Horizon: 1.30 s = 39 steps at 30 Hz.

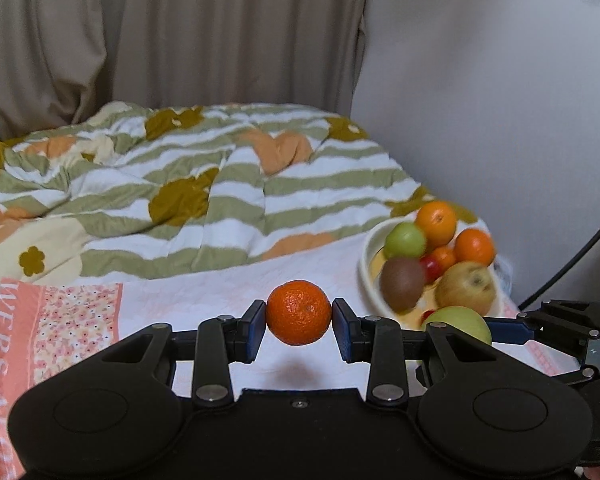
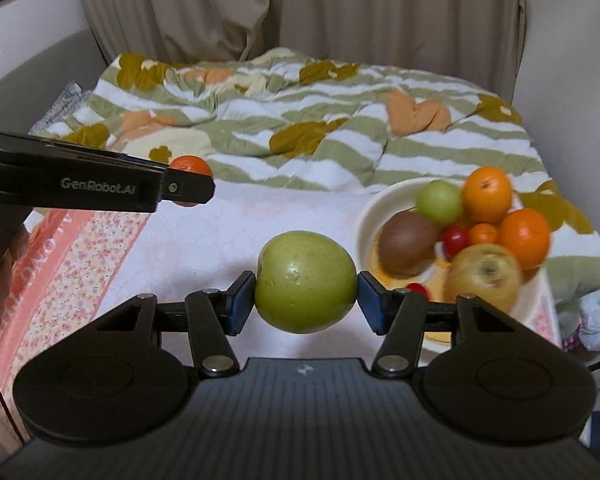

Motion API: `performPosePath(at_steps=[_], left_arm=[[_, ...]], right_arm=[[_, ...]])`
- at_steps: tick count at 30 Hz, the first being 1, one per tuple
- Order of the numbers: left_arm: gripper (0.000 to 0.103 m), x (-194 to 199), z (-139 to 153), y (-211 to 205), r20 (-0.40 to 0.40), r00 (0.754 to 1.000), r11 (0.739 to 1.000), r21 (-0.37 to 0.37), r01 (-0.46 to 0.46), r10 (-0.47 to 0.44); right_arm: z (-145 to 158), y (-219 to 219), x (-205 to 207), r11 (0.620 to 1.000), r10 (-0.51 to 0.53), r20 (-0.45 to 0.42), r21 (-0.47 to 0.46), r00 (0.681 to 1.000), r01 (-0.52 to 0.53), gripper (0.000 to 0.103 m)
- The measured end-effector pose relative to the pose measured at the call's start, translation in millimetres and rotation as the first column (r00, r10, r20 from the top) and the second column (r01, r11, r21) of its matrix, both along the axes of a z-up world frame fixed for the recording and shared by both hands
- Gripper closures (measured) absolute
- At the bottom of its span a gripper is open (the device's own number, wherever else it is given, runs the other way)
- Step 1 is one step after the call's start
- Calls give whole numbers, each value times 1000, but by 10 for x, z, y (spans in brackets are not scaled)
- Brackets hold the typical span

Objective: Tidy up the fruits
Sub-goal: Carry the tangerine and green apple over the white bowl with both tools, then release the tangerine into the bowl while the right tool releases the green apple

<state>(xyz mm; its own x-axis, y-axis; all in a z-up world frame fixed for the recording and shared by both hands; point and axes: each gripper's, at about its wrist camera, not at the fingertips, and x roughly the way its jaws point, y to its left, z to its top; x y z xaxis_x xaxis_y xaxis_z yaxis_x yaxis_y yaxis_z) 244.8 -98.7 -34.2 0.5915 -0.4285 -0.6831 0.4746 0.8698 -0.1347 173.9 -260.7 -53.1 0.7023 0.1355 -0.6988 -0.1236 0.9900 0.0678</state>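
**Two fruits pinched above the bed**

Left hand-held gripper (image 1: 299, 313) pinches a mandarin (image 1: 299, 312); right hand-held gripper (image 2: 306, 282) pinches a green apple (image 2: 305, 281). At two o'clock from each, a white bowl (image 2: 366, 216) of mixed fruit rests on the bed (image 2: 220, 232).

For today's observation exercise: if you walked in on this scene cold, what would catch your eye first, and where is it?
First, the two held fruits: the left gripper is shut on a mandarin, and the right gripper on a green apple, both above the bed. Next, the white bowl piled with fruit at the right, before the flowered quilt.
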Motion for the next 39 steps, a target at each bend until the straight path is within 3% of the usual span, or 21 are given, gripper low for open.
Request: performPosePath(at_steps=[10, 19, 26, 39], left_arm=[[64, -614, 406, -613, 79, 989, 992, -40, -123, 125], [64, -763, 493, -1068, 112, 969, 975, -51, -217, 221], [64, -497, 309, -1347, 66, 979, 981, -19, -194, 194], [64, -95, -351, -1784, -35, 998, 994, 98, -44, 47]], right_arm=[[451, -817, -343, 997, 75, 81, -12, 994, -75, 32], [608, -1463, -208, 990, 141, 123, -23, 982, -140, 32], [537, -1732, 140, 992, 125, 113, 10, 986, -127, 32], [175, -1882, 662, 995, 89, 38, 34, 995, -90, 32]])
